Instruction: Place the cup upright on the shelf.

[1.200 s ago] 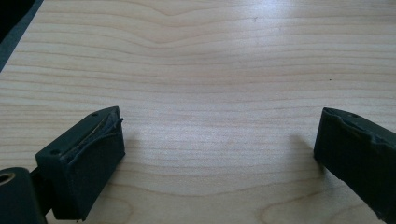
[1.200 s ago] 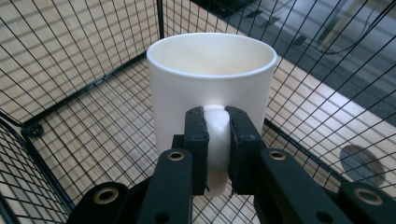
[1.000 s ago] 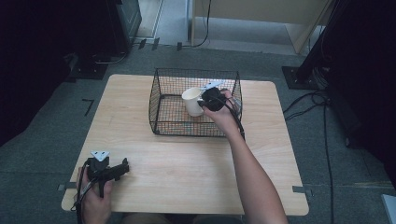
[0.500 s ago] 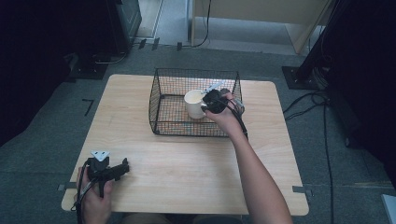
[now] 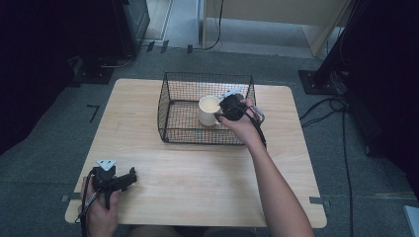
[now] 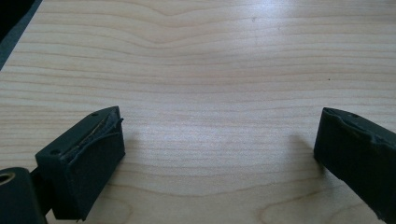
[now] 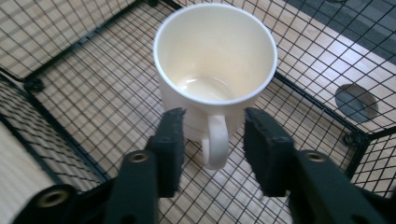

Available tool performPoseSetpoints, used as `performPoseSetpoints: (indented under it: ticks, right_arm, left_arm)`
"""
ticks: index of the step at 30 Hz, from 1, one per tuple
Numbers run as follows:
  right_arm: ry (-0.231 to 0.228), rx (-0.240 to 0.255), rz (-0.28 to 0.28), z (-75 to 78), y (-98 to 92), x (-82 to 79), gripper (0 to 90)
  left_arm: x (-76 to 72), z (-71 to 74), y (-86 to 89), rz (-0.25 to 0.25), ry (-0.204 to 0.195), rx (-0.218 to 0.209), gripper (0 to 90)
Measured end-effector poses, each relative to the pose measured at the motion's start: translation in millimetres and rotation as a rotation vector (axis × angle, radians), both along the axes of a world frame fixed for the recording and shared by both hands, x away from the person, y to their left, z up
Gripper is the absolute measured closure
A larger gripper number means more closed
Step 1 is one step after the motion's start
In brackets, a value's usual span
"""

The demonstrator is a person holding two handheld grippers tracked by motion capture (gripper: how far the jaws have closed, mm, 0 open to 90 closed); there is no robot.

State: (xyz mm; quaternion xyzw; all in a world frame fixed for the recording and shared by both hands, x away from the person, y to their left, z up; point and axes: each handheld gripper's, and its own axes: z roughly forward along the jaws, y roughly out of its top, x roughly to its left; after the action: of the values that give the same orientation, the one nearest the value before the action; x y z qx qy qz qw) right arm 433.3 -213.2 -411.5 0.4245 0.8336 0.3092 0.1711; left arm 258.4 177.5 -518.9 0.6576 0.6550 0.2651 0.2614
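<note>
A cream mug stands upright inside the black wire basket at the back middle of the table. In the right gripper view the mug is empty and its handle points at me. My right gripper reaches into the basket from the right. Its jaws have just been opening, and the handle sits between them with a gap on each side. My left gripper rests near the table's front left corner, open over bare wood with nothing between the jaws.
The wooden table has a round cable hole just beyond the basket's far wall. Cables and dark stands lie on the floor to the right and behind.
The right gripper's jaws have parted from the mug's handle, and hand and mug shifted slightly right and nearer. The left hand has stayed still.
</note>
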Motion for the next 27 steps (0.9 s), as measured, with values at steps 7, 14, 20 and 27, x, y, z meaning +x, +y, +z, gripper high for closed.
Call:
performPoseSetpoints:
  ticks: [7, 14, 20, 27]
  right_arm:
    - [-0.014, 0.057, -0.001, 9.5, -4.4, -20.7, 20.7]
    - [-0.039, 0.081, 0.010, 15.0, -13.4, -42.3, 2.3]
    - [-0.086, 0.114, 0.004, 18.5, -30.8, -74.0, 0.5]
    - [-0.106, 0.111, -0.021, 9.0, -50.7, -98.4, 0.0]
  left_arm:
    - [0.0, 0.0, 0.0, 0.000, 0.000, 0.000, 1.8]
    - [0.0, 0.0, 0.0, 0.000, 0.000, 0.000, 1.9]
    - [0.0, 0.0, 0.0, 0.000, 0.000, 0.001, 1.9]
    - [0.0, 0.0, 0.0, 0.000, 0.000, 0.000, 1.8]
